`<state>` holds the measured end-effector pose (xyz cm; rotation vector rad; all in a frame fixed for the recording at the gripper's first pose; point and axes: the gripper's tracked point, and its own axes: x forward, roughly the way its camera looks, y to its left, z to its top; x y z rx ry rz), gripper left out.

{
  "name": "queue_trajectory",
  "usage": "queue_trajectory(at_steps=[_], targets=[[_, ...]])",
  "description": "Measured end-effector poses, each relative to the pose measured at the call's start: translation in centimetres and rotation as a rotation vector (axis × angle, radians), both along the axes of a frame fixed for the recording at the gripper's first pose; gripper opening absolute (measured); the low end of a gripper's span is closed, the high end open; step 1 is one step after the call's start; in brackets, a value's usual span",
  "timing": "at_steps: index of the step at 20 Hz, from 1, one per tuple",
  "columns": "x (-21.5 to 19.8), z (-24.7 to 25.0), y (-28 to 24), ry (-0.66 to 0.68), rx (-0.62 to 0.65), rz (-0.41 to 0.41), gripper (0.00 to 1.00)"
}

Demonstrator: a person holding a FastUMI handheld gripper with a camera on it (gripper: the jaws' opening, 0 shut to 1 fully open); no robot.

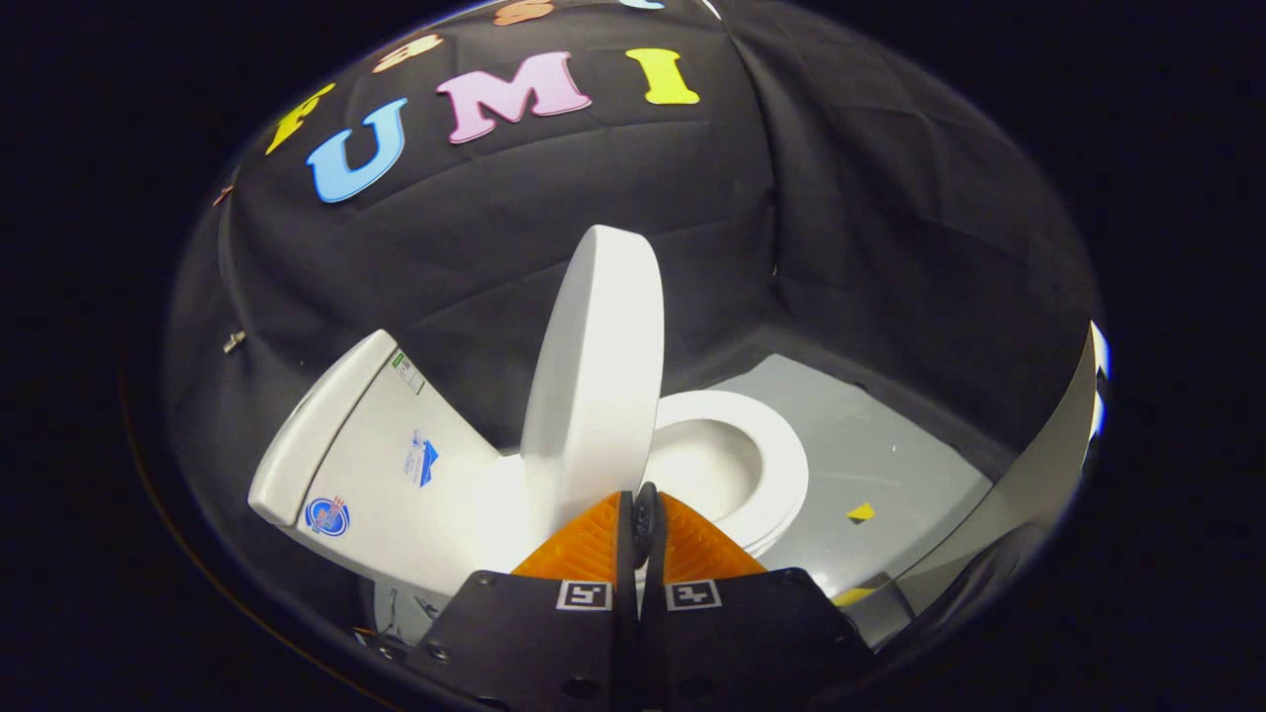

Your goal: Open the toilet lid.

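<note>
Gripper (645,514) fingers pressed together, holding nothing. Toilet lid (593,381) just ahead at 12 o'clock, raised near upright, long axis vertical, leaning toward the tank (366,445) at 10. Bowl (732,460) at 1 o'clock.

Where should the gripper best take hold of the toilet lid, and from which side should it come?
Judging by its pose, grip the toilet lid at its thin free rim, coming from the bowl side. It stands raised nearly upright, so only that edge fits between the fingers. The gripper sits just before it, fingers closed together on nothing.
</note>
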<state>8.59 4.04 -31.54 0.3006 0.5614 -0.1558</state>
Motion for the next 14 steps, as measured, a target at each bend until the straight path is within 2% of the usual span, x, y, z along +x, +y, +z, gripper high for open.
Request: queue_trajectory(at_steps=[9,14], targets=[[-0.3,4.6,8.6,-0.12,-0.166,0.079,0.05],[-0.3,5.9,13.4,-0.177,-0.308,0.118,0.05]])
